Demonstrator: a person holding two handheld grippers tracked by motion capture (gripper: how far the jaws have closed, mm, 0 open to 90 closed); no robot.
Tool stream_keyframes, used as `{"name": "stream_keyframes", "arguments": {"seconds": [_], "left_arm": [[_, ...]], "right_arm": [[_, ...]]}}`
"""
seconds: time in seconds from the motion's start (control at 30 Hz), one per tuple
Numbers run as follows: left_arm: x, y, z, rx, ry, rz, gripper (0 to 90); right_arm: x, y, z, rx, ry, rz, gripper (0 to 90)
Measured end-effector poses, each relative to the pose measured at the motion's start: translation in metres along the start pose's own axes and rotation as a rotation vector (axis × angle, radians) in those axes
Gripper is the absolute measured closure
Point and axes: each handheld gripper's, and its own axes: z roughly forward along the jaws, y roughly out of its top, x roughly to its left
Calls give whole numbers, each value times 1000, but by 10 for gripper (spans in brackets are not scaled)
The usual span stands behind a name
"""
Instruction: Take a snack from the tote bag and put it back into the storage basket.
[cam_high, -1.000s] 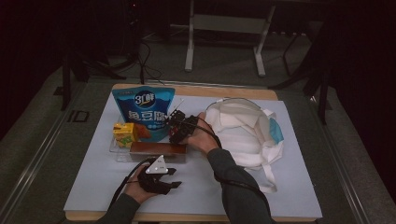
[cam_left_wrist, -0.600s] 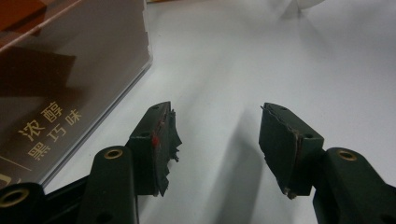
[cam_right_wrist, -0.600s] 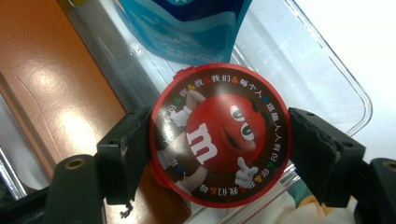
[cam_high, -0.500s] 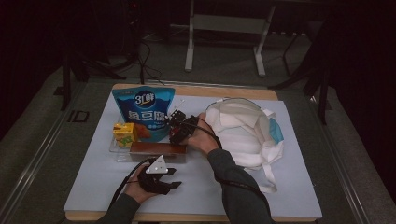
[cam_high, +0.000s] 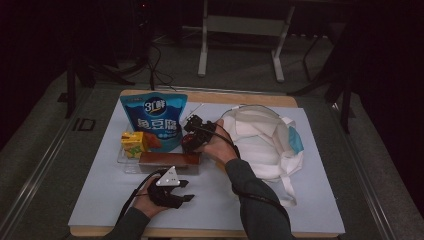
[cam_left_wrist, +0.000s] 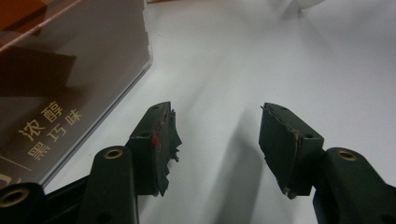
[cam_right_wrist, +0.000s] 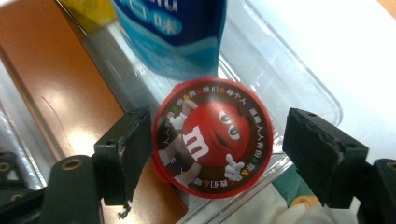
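In the clear tray (cam_high: 131, 165), at the table's nine o'clock, the round candy tub (cam_right_wrist: 212, 137) stood between the right gripper (cam_right_wrist: 212, 154)'s wide-open jaws, ungripped. The left gripper (cam_left_wrist: 215, 140) rested half open, empty. Closing on the tub seemingly came next.

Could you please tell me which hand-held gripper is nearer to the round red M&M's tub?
Right. The right hand-held gripper has its open jaws on either side of the M&M's tub. The left hand-held gripper rests on the table, nearer the person.
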Motion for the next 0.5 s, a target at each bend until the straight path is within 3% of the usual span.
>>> {"name": "stream_keyframes", "arguments": {"seconds": [0.5], "left_arm": [[0,0,0,2,0,-2,447]], "right_arm": [[-7,-3,-24,-44,26,11,318]]}}
